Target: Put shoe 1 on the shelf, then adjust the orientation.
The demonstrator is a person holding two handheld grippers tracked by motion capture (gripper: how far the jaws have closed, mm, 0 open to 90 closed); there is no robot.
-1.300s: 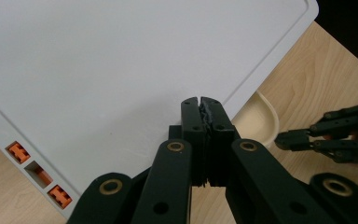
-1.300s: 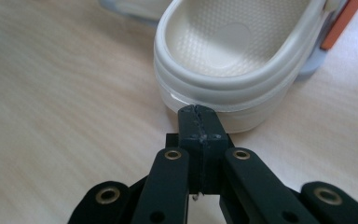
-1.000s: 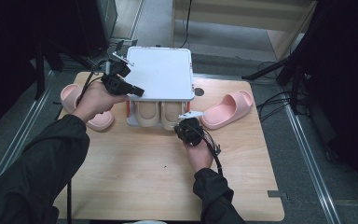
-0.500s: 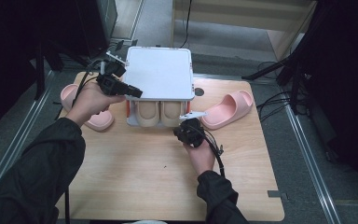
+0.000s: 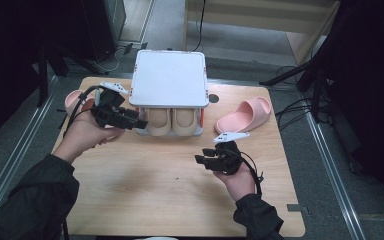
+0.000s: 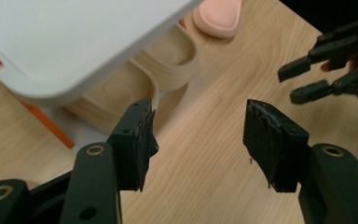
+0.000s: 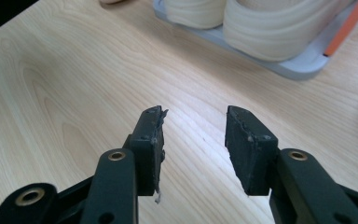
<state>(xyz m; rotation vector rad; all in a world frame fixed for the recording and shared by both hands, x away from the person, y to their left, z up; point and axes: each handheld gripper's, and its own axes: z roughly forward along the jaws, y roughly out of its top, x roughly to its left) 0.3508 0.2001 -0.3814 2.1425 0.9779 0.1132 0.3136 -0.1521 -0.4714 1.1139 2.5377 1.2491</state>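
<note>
A white two-tier shoe rack (image 5: 169, 79) stands at the back middle of the wooden table (image 5: 150, 195). A pair of beige slippers (image 5: 172, 121) sits on its lower shelf. My left gripper (image 5: 139, 123) hovers open at the rack's front left corner, with nothing between its fingers (image 6: 137, 140). Its own view shows the rack top (image 6: 65, 37) and the beige slippers (image 6: 168, 56) just ahead. My right gripper (image 5: 200, 161) is open and empty over bare table in front of the rack, pointing left. In its view the beige slippers (image 7: 270, 32) lie beyond the gripper (image 7: 193, 140).
One pink slipper (image 5: 244, 115) lies on the table right of the rack. Another pink slipper (image 5: 74, 100) lies at the left, partly behind my left hand. Dark cables and metal rails run along the floor on both sides of the table.
My right gripper has drawn back from the rack's front toward the person and a little right. My left gripper has dropped from beside the rack's top to its front left corner.
</note>
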